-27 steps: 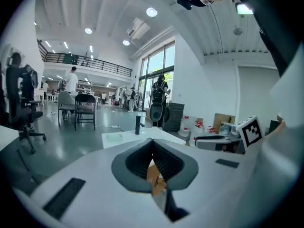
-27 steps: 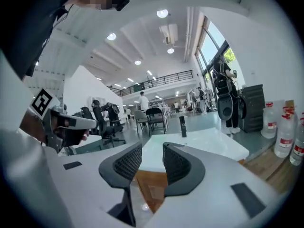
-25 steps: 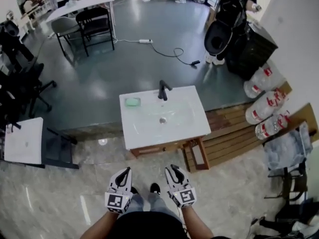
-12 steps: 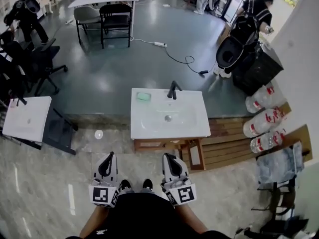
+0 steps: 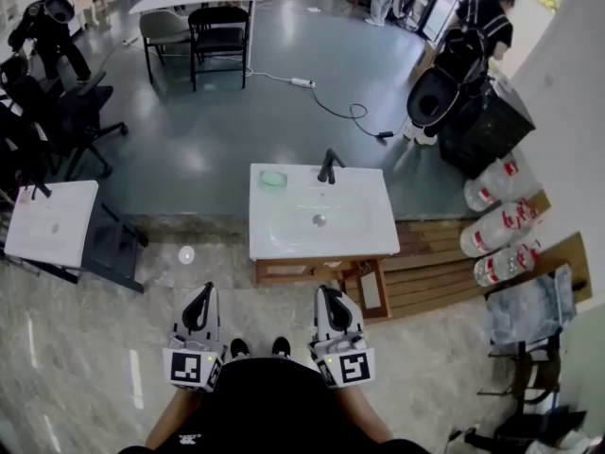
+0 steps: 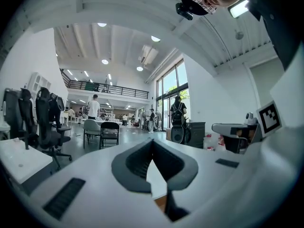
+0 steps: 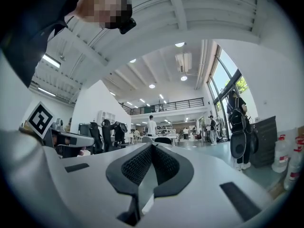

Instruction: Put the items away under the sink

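Left gripper [image 5: 200, 297], right gripper [image 5: 332, 297] both closed, empty — white rectangular ceramic sink [image 5: 284, 241] well ahead. Risk — arriving unopened, tips ram sink instead of grasping.

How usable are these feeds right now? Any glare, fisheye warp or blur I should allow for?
Head view: sharp, heavy fisheye bowing at the edges, pale glare on the grey floor, white sink slightly washed out. Left gripper view: background in focus, its fingers close and soft, black corners. Right gripper view: the same, fingers soft, bright ceiling lights.
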`<state>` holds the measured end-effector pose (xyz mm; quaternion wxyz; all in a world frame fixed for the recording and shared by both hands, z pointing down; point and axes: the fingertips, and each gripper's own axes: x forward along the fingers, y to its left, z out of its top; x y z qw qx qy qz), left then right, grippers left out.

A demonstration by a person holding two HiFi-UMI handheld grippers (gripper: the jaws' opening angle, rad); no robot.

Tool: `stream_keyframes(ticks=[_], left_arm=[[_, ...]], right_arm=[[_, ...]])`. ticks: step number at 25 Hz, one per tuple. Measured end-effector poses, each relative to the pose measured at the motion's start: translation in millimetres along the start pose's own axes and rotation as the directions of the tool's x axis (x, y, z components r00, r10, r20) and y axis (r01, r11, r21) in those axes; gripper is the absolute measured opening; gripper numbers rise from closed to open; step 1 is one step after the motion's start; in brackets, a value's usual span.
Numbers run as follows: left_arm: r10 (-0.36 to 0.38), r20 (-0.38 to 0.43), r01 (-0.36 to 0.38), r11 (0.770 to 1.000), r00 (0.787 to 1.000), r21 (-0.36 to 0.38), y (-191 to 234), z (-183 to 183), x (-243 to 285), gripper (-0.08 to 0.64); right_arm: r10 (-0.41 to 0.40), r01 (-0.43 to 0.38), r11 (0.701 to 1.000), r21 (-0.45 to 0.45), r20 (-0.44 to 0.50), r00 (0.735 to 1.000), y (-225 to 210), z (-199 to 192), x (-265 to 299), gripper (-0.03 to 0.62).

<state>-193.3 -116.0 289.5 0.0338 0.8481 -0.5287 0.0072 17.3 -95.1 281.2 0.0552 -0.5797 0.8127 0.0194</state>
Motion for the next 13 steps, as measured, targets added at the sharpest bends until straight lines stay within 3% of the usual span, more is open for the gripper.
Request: stream_keyframes(ticks=[13], left_arm=[[-0.016,-0.002,0.016,1.0,1.0,0.004,-6.2,-1.3,1.1,0.006]], right_arm=[[-0.01,0.01,1.0,-0.011,0.006,1.0,0.1,-2.6,-7.4,0.014]])
